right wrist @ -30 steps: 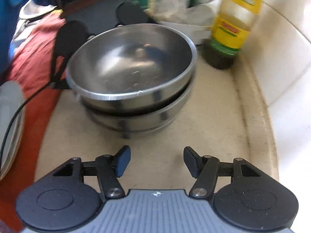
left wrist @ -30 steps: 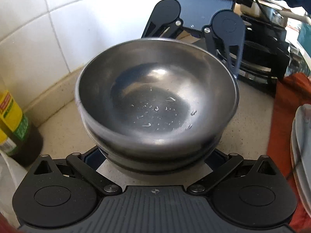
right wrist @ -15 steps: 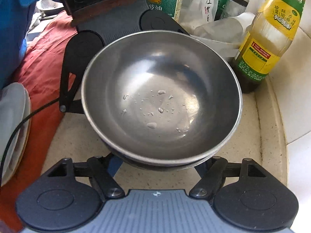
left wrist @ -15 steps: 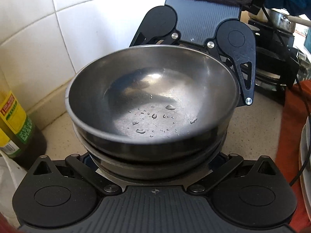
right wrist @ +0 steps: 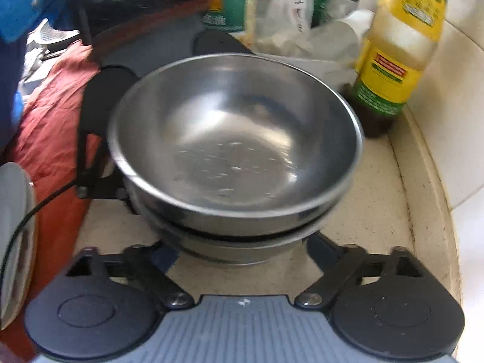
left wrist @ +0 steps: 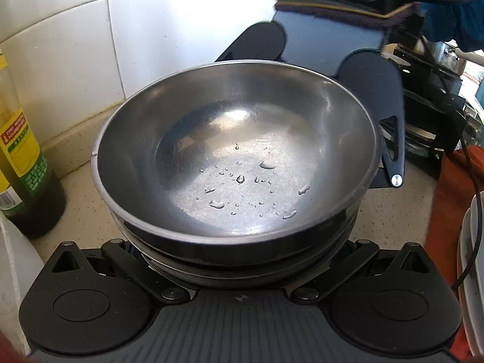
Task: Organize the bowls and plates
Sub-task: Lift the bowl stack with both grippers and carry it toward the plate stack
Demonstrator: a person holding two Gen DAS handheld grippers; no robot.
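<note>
A stack of nested steel bowls (left wrist: 236, 163) stands on the beige counter near the tiled wall; water drops lie in the top one. It also shows in the right wrist view (right wrist: 236, 151). My left gripper (left wrist: 239, 272) is wide open with its fingers either side of the stack's base, hidden under the bowls. My right gripper (right wrist: 239, 251) is wide open at the opposite side, its blue fingertips (right wrist: 317, 248) flanking the base. Each gripper shows behind the bowls in the other's view. Contact with the bowls cannot be seen.
An oil bottle (left wrist: 21, 166) stands left of the bowls by the wall; it also shows in the right wrist view (right wrist: 393, 57). Bags and jars (right wrist: 290, 15) crowd behind. A red cloth (right wrist: 51, 115) and stacked plates (left wrist: 472, 257) lie on the other side, with a stove (left wrist: 423, 133) beyond.
My right gripper came forward from well short of the bowls until its open fingers flank the stack's base. The left gripper stayed around the stack.
</note>
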